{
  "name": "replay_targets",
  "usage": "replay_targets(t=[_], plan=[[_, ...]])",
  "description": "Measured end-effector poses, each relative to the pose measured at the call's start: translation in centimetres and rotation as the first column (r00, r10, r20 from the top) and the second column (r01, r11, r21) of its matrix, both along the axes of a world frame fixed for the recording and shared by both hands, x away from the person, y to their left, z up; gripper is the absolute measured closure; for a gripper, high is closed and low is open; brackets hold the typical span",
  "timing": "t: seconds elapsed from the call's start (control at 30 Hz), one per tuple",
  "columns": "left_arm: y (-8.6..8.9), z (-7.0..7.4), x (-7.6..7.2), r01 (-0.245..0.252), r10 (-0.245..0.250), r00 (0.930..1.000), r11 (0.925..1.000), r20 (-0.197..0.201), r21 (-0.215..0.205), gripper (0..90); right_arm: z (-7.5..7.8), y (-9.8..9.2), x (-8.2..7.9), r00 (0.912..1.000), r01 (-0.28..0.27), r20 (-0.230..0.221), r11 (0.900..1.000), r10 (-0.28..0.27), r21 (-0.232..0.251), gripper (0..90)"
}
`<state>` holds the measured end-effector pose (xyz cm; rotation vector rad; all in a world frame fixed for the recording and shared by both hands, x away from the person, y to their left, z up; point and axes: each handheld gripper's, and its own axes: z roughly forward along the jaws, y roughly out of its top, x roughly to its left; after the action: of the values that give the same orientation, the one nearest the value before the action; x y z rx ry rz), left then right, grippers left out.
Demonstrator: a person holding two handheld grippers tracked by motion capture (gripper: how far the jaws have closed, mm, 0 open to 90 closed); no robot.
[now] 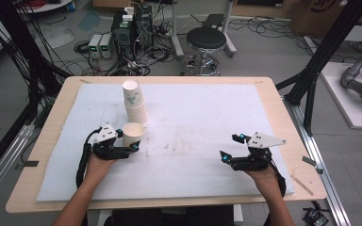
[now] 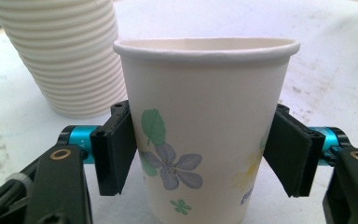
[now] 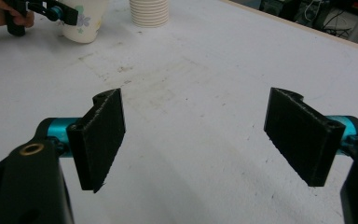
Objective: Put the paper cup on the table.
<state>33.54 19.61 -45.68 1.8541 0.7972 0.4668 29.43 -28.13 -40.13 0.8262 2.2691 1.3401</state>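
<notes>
Left gripper (image 2: 200, 154) clamps the flowered cup (image 2: 205, 126) mid-frame to steady it upright; right gripper (image 3: 196, 140) waits with jaws wide, holding nothing.

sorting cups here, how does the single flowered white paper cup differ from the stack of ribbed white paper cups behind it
The single flowered white paper cup stands mouth up; the stack of ribbed white paper cups stands mouth down. The single cup's wall is smooth with printed flowers; the stack shows ridged rims. The left gripper clasps the single cup; the stack stands free. Both are white paper.

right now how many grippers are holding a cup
1: the left gripper has its jaws on the sides of the flowered paper cup, beside the cup stack. The right gripper is open, holding nothing.
</notes>
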Motion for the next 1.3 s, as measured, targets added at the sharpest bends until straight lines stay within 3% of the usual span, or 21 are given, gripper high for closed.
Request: replay_targets(t=[0.47,0.7,0.87,1.03,1.13,1.23,1.3], plan=[[0.5,-0.2,-1.1,-0.014,0.016,0.9989,0.998,-0.043,0.061,29.4,0.0,-0.2,0.0,1.0,0.004,-0.006,1.0,-0.004,-0.006,20.8],[1.4,0.0,-2.3,-0.03,0.032,0.9969,0.9991,-0.072,0.03,20.1,-0.1,-0.1,0.1,1.0,-0.003,-0.006,1.0,0.003,-0.009,20.7],[2.9,0.3,-3.8,-0.007,0.007,0.9985,0.9999,-0.054,0.011,19.0,-0.1,-0.3,0.0,0.9999,0.005,-0.01,1.0,-0.005,-0.006,20.8],[4.7,0.8,-4.8,0.003,-0.004,0.9998,0.9982,-0.02,-0.06,19.1,-0.1,-0.6,0.0,0.9998,0.02,-0.007,1.0,-0.02,-0.007,20.7],[5.4,1.4,-5.1,-0.014,0.019,0.9993,0.9916,0.032,-0.129,19.0,-0.1,-0.8,0.0,0.9995,0.033,-0.003,0.999,-0.033,0.001,20.7],[5.9,2.1,-5.3,-0.033,0.054,0.994,0.9774,0.096,-0.209,18.8,-0.4,-1.1,0.1,0.9984,0.054,-0.015,0.999,-0.054,0.002,20.7],[6.3,2.6,-5.5,-0.04,0.081,0.9866,0.9608,0.142,-0.274,18.5,-0.4,-1.3,0.1,0.9982,0.059,-0.011,0.998,-0.059,0.0,20.8]])
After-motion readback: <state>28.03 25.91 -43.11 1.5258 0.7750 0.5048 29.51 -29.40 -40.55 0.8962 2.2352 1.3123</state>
